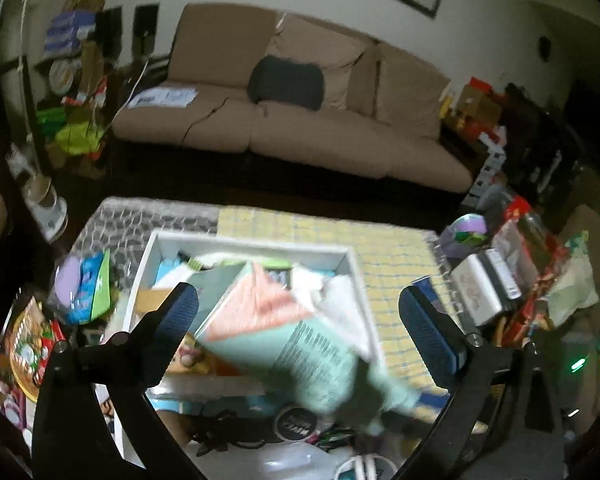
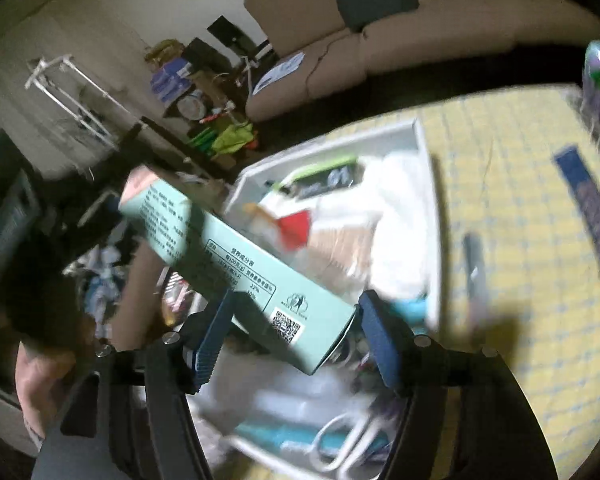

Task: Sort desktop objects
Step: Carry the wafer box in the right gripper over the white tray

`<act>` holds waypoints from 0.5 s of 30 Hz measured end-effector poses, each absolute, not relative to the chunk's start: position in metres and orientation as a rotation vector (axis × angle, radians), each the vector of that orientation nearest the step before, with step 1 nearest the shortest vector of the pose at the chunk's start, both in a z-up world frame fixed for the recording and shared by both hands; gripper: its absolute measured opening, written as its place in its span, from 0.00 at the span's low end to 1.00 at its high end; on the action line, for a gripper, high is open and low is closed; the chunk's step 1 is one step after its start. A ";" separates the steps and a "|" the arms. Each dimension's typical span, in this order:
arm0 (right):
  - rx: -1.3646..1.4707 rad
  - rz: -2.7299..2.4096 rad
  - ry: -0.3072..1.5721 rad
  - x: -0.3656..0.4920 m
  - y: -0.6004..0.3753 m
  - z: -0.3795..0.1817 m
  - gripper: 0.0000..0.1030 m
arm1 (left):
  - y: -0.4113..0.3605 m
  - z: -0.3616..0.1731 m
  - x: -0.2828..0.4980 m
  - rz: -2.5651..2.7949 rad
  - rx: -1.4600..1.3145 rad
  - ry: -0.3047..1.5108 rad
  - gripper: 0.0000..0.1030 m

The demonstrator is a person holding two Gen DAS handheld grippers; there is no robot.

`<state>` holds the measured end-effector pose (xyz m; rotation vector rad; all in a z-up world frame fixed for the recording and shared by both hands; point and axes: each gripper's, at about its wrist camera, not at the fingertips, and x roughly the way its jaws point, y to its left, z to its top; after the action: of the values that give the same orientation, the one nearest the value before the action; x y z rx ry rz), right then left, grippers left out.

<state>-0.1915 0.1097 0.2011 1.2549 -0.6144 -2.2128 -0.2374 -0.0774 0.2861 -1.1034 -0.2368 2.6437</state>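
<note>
A long mint-green carton with a pink end (image 2: 228,252) is gripped at its near end by my right gripper (image 2: 296,332), which is shut on it and holds it tilted over the white tray (image 2: 430,184). In the left wrist view the same carton (image 1: 284,332) shows blurred between the wide-open fingers of my left gripper (image 1: 300,320), which touches nothing. The tray (image 1: 252,242) holds several items: white bags, packets and small boxes.
The tray stands on a yellow checked cloth (image 2: 520,240). A dark pen (image 2: 474,264) and a dark blue bar (image 2: 596,216) lie on the cloth. Snack packets and a wire basket (image 1: 512,276) sit to the right, more packets (image 1: 84,288) to the left. A sofa (image 1: 300,120) stands beyond.
</note>
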 end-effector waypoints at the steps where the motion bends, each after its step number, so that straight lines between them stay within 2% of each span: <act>1: 1.263 -2.171 -0.631 -0.188 0.106 0.198 0.66 | -0.070 0.295 -0.235 2.599 -1.076 -0.241 0.95; 3: 1.216 -2.028 -0.660 -0.179 0.094 0.197 0.29 | -0.051 0.296 -0.240 2.469 -1.118 -0.277 0.91; 5: 1.208 -2.093 -0.539 -0.171 0.078 0.207 0.29 | -0.020 0.289 -0.244 2.512 -1.157 -0.116 0.84; 7: 1.220 -2.203 -0.334 -0.164 0.066 0.216 0.29 | -0.012 0.289 -0.243 2.515 -1.143 -0.101 0.84; 8: 1.209 -2.257 -0.249 -0.159 0.065 0.220 0.35 | -0.018 0.290 -0.241 2.502 -1.138 -0.136 0.84; 9: 1.206 -2.311 -0.188 -0.156 0.068 0.221 0.52 | -0.024 0.291 -0.239 2.496 -1.134 -0.165 0.85; 11: 1.188 -2.371 -0.172 -0.147 0.078 0.218 0.70 | -0.051 0.295 -0.227 2.515 -1.082 -0.237 0.89; 12: 1.158 -2.391 -0.178 -0.143 0.081 0.218 0.70 | -0.064 0.296 -0.222 2.519 -1.053 -0.270 0.95; 14: 1.094 -2.417 -0.194 -0.137 0.082 0.221 0.71 | -0.093 0.285 -0.220 2.521 -1.044 -0.369 0.96; 15: 1.050 -2.410 -0.190 -0.132 0.074 0.224 0.76 | -0.104 0.275 -0.225 2.491 -1.084 -0.429 0.95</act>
<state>-0.1319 0.0737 0.2239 1.0503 -0.1898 -2.4101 -0.2246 -0.1036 0.2746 -1.0843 -0.4292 2.4908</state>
